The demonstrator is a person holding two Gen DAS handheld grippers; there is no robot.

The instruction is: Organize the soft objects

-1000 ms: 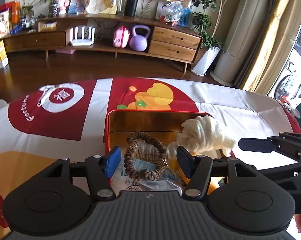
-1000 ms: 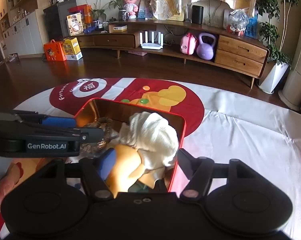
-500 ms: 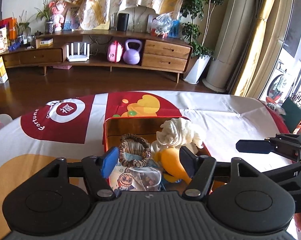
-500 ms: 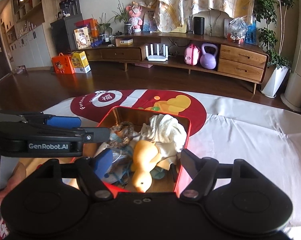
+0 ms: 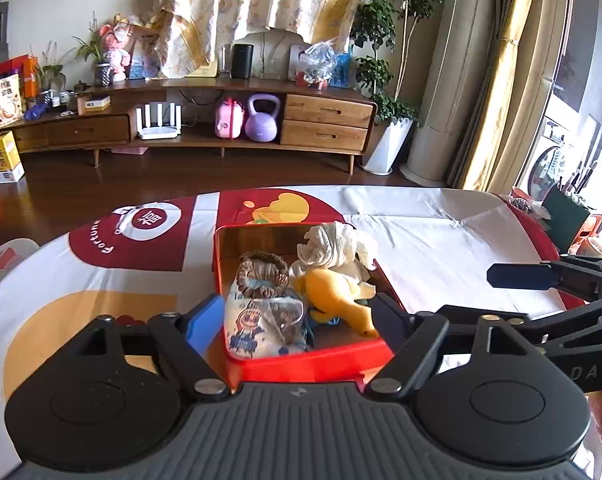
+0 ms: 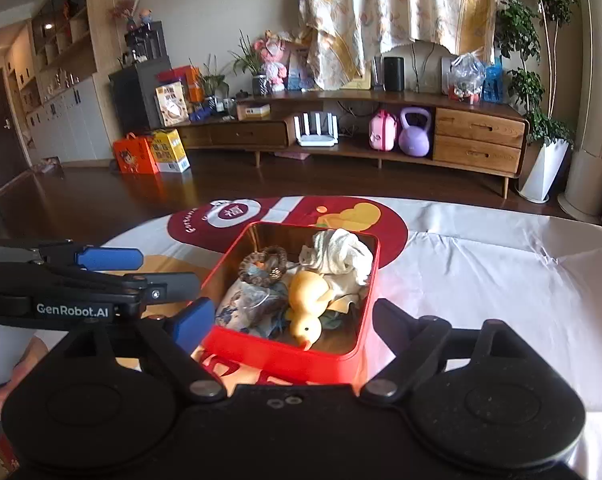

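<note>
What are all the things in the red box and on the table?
tin box: one, red, on the tablecloth
toy duck: one, yellow, in the box
cloth: one, white, bunched at the box's far corner
scrunchie: one, brown, in the box
printed pouch: one, white with a cartoon, in the box
tablecloth: one, white, red and yellow
left gripper: jaws opening, nothing held
right gripper: jaws opening, nothing held

Black tool (image 5: 297,320), blue pad, silver screws

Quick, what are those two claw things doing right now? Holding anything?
Left gripper: jaws opening, holding nothing.
Right gripper: jaws opening, holding nothing.
</note>
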